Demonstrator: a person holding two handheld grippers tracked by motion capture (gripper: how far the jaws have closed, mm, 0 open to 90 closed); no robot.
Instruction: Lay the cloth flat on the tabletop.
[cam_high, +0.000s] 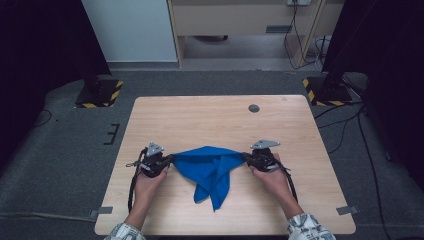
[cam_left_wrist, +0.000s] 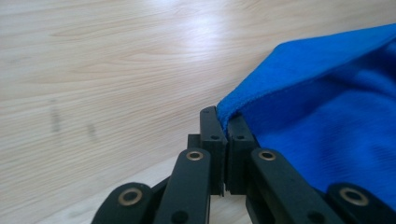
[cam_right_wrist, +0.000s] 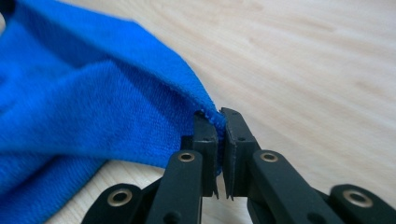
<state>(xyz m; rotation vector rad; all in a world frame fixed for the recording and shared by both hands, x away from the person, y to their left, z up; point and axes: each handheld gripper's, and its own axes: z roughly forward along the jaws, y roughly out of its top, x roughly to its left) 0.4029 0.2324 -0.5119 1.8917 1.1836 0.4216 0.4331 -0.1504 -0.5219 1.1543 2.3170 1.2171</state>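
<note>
A blue cloth (cam_high: 210, 167) lies bunched on the wooden table (cam_high: 220, 120), stretched between my two grippers, with a loose flap trailing toward the front edge. My left gripper (cam_high: 169, 161) holds the cloth's left corner; in the left gripper view its jaws (cam_left_wrist: 226, 122) are pressed together on the blue cloth (cam_left_wrist: 327, 121) edge. My right gripper (cam_high: 246, 158) holds the right corner; in the right gripper view its jaws (cam_right_wrist: 219, 122) pinch the blue cloth (cam_right_wrist: 93, 102) at its tip.
A small round dark cap (cam_high: 254, 108) sits in the tabletop near the back right. Bare wood surrounds the cloth. Stands with yellow-black striped bases (cam_high: 100, 93) rest on the floor beyond the table's back corners.
</note>
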